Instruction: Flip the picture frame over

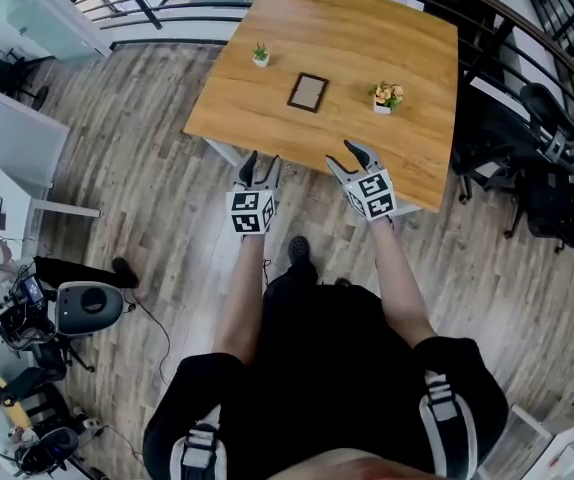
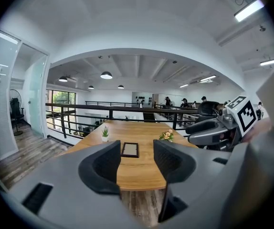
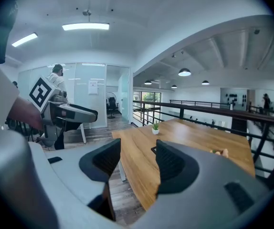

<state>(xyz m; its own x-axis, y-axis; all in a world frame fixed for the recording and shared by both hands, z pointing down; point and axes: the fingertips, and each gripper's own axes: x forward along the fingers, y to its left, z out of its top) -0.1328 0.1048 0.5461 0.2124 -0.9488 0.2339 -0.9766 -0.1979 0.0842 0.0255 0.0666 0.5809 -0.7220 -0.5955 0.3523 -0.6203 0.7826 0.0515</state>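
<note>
Picture frame (image 1: 308, 92) flat mid-tabletop (image 1: 267, 128), both grippers released and empty.
Frame sits between a small green plant (image 1: 260, 55) on its left and a flower pot (image 1: 386, 96) on its right, apart from both. Left gripper (image 1: 261, 164) and right gripper (image 1: 341, 156) are at the tabletop's near edge, well short of the frame. Fingers (image 2: 103, 168) on each are spread wide with nothing between them.

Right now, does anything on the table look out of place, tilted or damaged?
Nothing stands out. The picture frame lies flat on the table between the small green plant and the flower pot, both upright; nothing is spilled or broken.
</note>
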